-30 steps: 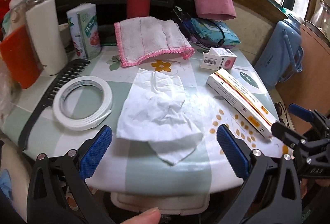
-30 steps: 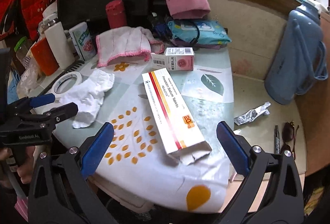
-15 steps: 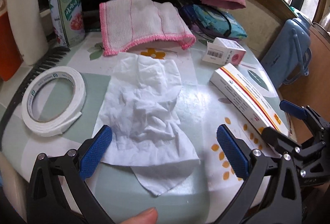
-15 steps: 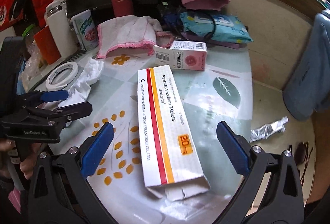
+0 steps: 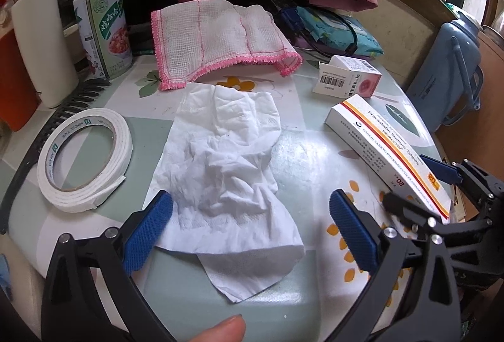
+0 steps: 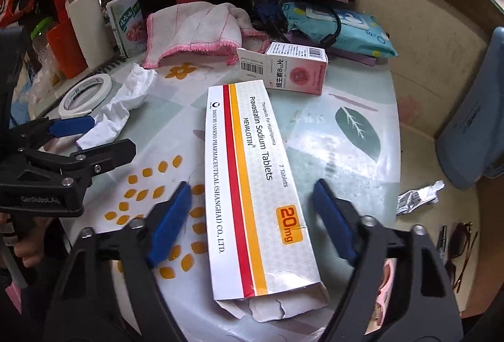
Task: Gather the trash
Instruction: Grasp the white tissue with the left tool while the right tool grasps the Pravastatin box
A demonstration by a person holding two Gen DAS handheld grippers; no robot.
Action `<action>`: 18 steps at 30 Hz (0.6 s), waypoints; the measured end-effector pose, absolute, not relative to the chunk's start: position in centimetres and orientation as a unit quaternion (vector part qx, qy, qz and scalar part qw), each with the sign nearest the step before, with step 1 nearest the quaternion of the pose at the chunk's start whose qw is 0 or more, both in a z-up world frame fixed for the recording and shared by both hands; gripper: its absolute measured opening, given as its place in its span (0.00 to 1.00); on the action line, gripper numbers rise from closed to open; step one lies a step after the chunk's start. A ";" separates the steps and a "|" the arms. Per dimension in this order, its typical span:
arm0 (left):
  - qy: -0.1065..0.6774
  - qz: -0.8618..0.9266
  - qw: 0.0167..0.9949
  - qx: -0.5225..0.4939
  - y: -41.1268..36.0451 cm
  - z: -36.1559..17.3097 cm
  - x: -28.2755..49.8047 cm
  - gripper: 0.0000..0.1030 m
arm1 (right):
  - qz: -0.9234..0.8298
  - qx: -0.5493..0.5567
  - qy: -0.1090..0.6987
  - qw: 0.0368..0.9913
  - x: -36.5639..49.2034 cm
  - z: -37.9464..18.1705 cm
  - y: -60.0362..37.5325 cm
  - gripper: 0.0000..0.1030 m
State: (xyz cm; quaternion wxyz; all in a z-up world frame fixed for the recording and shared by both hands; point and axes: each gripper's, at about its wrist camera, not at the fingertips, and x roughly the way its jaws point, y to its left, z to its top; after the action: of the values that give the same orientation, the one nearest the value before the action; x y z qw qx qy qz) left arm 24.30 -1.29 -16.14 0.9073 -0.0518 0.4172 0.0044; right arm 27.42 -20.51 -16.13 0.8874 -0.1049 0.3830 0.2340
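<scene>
Straddling the crumpled white tissue (image 5: 226, 178), the left hand-held gripper (image 5: 250, 225) stands wide, its blue pads either side of the near part of the sheet and low over the bench (image 5: 302, 153). The tissue lies flat toward the front edge, left of centre.

Risks, left side: the tissue is thin and spread, so the pads may close on one fold and the rest may trail or tear. The tape roll (image 5: 83, 159) sits just beside it toward the left edge; a drifting left pad could nudge it. The pink-trimmed cloth (image 5: 217, 39) touches or nearly touches the tissue's far edge and might be dragged.

Right side: the right hand-held gripper (image 6: 252, 219) is also wide, its pads flanking the long tablet box (image 6: 252, 184), whose near end is torn open at the front edge. Judgement: a squeeze may crush the carton, or it may slide off the glossy cover. The two tools are close and may collide.

Surface: round bench under a shiny floral plastic cover, cluttered along the back edge with a can (image 5: 104, 33), bottles and a small pink box (image 6: 296, 71). Beyond the right edge, a blue flask (image 5: 453, 71) and a wooden ledge.
</scene>
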 end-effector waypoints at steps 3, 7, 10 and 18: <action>0.415 0.010 0.909 -0.044 -1.3 -16.0 24.1 0.76 | 0.235 -0.100 0.383 0.888 27.4 -16.0 -20.6 0.53; 0.412 0.007 0.910 -0.041 -1.3 -15.9 23.9 0.66 | 0.232 -0.102 0.379 0.890 27.2 -16.0 -20.4 0.53; 0.408 0.010 0.912 -0.037 -1.2 -15.9 23.7 0.54 | 0.232 -0.094 0.379 0.891 27.0 -16.0 -20.4 0.52; 0.403 -0.012 0.913 -0.062 -0.1 -15.8 23.3 0.18 | 0.232 -0.054 0.379 0.894 26.7 -15.7 -21.2 0.52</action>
State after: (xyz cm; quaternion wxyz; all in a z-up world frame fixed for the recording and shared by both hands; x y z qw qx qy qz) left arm 23.25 -0.09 -15.81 0.9129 -0.0619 0.4033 -0.0122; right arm 26.70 -21.15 -15.65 0.8940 -0.0541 0.3793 0.2325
